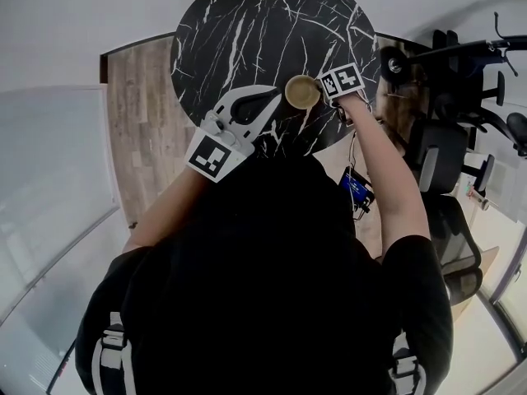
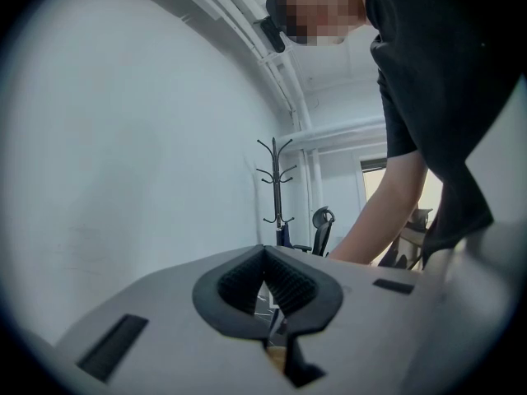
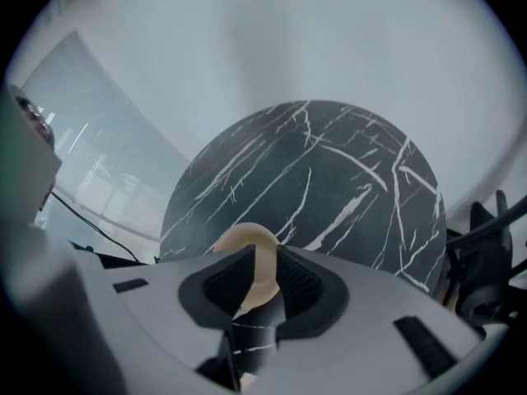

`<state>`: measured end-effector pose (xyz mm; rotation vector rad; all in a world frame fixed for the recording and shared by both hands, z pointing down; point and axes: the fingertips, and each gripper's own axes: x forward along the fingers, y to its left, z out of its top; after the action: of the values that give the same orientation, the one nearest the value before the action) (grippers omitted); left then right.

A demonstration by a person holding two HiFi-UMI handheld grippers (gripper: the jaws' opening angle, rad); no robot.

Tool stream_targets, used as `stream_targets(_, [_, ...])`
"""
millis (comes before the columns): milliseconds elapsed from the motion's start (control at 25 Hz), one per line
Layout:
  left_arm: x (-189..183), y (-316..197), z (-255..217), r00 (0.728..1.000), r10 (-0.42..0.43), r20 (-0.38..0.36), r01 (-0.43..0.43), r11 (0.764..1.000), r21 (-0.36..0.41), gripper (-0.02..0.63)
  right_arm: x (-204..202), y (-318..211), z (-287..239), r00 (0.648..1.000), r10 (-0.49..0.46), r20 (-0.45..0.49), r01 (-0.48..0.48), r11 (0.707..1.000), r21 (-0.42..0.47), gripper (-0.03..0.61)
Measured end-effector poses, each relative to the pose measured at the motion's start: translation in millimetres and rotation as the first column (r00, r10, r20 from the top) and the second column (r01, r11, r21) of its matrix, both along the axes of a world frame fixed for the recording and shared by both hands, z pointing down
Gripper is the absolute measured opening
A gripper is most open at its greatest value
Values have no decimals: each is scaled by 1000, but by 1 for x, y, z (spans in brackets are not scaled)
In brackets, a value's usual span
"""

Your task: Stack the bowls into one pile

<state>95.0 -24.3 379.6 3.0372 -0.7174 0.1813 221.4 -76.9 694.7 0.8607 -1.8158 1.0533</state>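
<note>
Bowl (image 1: 302,91) sits at the table's (image 1: 247,31) near edge. My right gripper (image 3: 263,262) is open astride its rim, so I should lift straight up without nudging it. My left gripper (image 2: 265,257) is closed and empty.

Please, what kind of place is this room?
Most likely an office or a lab room. Black office chairs stand beside the round marble table, and the left gripper view shows a coat stand.
</note>
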Motion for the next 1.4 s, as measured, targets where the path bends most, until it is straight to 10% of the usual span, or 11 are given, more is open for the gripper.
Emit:
stream_targets(360, [11, -9, -3, 1000, 11, -4, -11, 1000, -5, 3, -19, -17, -106, 986, -142, 87, 92, 901, 424, 78])
stream_targets(640, [21, -14, -10, 1000, 26, -3, -26, 1000, 15, 3, -29, -6, -210, 963, -136, 234, -65, 723, 688, 77])
stream_targets(1080, [31, -11, -29, 999, 39, -26, -38, 999, 39, 3, -33, 35, -326, 950, -112, 292, -212, 456, 864, 14])
stream_targets(1400, [42, -10, -35, 998, 53, -45, -52, 998, 35, 3, -43, 56, -342, 950, -132, 283, -205, 421, 884, 3])
